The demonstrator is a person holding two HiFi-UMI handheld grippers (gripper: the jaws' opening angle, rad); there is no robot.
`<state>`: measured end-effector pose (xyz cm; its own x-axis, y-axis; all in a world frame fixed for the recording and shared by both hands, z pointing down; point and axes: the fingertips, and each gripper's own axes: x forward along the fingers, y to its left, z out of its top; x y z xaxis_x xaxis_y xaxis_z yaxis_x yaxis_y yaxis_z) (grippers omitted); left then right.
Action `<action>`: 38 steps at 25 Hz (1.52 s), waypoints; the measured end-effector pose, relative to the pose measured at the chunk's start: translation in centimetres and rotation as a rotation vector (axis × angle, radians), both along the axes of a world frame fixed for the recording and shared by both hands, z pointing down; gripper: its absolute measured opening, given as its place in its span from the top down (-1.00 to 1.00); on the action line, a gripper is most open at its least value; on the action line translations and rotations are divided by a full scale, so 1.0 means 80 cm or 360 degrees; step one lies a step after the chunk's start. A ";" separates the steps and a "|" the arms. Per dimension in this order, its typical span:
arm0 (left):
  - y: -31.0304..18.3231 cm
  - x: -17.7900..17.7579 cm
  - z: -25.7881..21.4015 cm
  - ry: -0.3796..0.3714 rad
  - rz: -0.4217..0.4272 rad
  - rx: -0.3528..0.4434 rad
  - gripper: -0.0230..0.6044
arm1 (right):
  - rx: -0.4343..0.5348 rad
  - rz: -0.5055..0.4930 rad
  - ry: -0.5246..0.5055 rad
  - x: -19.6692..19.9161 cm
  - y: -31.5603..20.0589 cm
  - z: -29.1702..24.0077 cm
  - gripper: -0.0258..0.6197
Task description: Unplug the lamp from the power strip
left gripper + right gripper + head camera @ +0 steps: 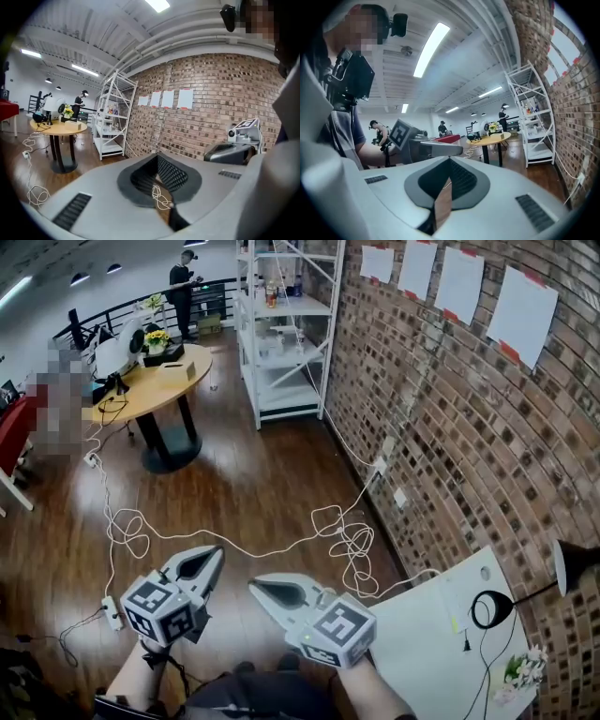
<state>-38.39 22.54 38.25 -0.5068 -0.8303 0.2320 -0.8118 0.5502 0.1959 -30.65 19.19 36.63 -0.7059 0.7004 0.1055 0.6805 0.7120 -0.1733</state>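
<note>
While we stand clear, grippers: left gripper [216, 553] and right gripper [252, 585] both closed, empty.
Risk: tangled white floor cables [349, 542]; we may yank the wrong one.

The white table [422, 638] carries a black lamp [570, 565] at its far right edge, the lamp's black cord [487, 664] trailing across the top, and a small bunch of flowers [522, 673] at its near right corner. The wooden floor [253, 488] holds a tangle of white cable [352, 545] just left of the white table and a power strip [112, 612] well to its left. Far beyond the white table stand a white shelf rack [286, 324] and a round wooden table [150, 392], which bears a box [176, 369] and yellow flowers [155, 337].
</note>
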 end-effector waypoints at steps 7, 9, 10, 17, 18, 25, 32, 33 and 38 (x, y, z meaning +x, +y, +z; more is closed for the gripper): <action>-0.020 0.002 0.002 0.0036 -0.0028 0.0003 0.88 | -0.0032 -0.0082 -0.0018 0.000 -0.005 -0.013 0.98; -0.028 0.004 0.004 0.0046 -0.0029 -0.0005 0.88 | -0.0044 -0.0082 -0.0010 -0.001 -0.014 -0.013 0.98; -0.032 0.004 0.005 0.0050 -0.0029 -0.0010 0.88 | -0.0050 -0.0084 -0.0003 -0.001 -0.018 -0.012 0.98; -0.039 -0.001 0.017 0.0074 -0.0055 -0.0059 0.88 | -0.0044 -0.0140 0.0032 -0.011 -0.025 0.003 0.98; -0.036 -0.004 0.018 0.0068 -0.0068 -0.0066 0.88 | -0.0040 -0.0153 0.0040 -0.014 -0.023 0.002 0.98; -0.017 -0.034 0.007 0.0006 -0.0088 -0.0044 0.88 | 0.0083 -0.0206 0.0013 -0.040 0.005 -0.006 0.98; -0.024 -0.092 -0.001 -0.0025 0.0060 0.0056 0.88 | 0.0227 -0.0163 -0.0028 -0.087 0.032 -0.010 0.98; -0.021 -0.100 -0.001 -0.0023 0.0081 0.0063 0.88 | 0.0238 -0.0143 -0.0023 -0.095 0.034 -0.009 0.98; -0.006 -0.150 -0.002 0.0100 0.0100 0.0223 0.88 | 0.0346 -0.0022 -0.0010 -0.137 0.042 -0.003 0.98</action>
